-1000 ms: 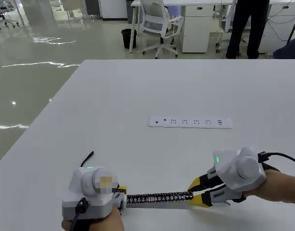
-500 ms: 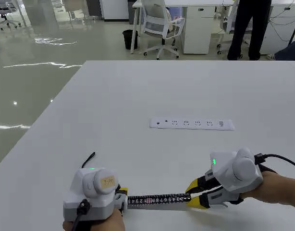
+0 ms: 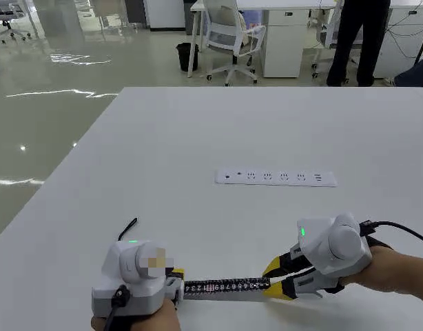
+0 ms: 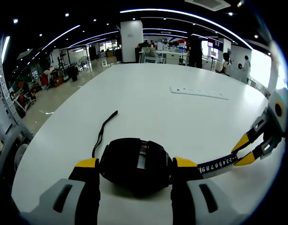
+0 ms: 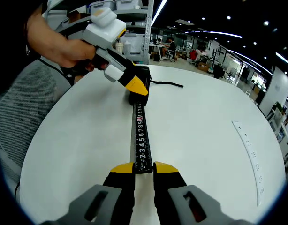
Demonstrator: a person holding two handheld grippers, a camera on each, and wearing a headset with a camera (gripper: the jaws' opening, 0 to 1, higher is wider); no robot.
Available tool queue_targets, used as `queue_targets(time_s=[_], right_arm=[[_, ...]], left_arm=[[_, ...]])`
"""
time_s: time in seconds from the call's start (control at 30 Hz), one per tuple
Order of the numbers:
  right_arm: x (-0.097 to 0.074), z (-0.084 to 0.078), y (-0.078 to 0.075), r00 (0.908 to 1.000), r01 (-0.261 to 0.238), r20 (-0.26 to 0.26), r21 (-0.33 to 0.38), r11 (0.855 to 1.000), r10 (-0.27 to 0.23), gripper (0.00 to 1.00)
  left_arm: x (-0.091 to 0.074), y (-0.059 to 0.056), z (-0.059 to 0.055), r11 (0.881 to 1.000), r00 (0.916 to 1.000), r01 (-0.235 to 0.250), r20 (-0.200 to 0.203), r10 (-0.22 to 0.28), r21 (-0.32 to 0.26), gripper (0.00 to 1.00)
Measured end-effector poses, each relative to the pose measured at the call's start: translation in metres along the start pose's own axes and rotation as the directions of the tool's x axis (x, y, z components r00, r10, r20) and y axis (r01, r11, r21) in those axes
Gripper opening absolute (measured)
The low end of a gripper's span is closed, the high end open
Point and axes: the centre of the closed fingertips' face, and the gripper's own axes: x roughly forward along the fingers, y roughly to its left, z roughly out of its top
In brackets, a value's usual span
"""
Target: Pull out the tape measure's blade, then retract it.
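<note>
Tape measure (image 4: 137,159) sits on the table (image 3: 266,124), squeezed in my left claw (image 4: 135,165). My right claw (image 5: 144,168) pinches the blade (image 5: 141,136) by its tip, out a short way. Next, I think: let it slide back slowly.

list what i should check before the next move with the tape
1. Left gripper shut on the case: ok.
2. Right gripper pinching the end of the blade: ok.
3. Blade straight between case and right gripper, no kink: ok.
4. Strap lying off to the case's far side, apart from the blade: ok.
5. Power strip well away from both grippers: ok.
6. Whether the blade is locked: cannot tell.
</note>
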Motion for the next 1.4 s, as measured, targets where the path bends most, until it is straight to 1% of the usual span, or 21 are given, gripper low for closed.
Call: queue_targets(time_s=[0.47, 0.83, 1.4], right_arm=[[0.008, 0.005, 0.001, 1.0, -0.002, 0.008, 0.0, 1.0, 0.002, 0.14], [0.011, 0.006, 0.002, 1.0, -0.005, 0.009, 0.002, 1.0, 0.005, 0.14], [0.018, 0.011, 0.002, 0.9998, -0.009, 0.015, 0.0, 1.0, 0.009, 0.14]], left_arm=[[0.0, 0.0, 0.0, 1.0, 1.0, -0.004, -0.004, 0.004, 0.011, 0.56], [0.001, 0.0, 0.0, 1.0, 1.0, -0.004, -0.005, 0.004, 0.017, 0.56], [0.001, 0.0, -0.001, 1.0, 0.9999, 0.006, -0.008, -0.006, 0.006, 0.56]])
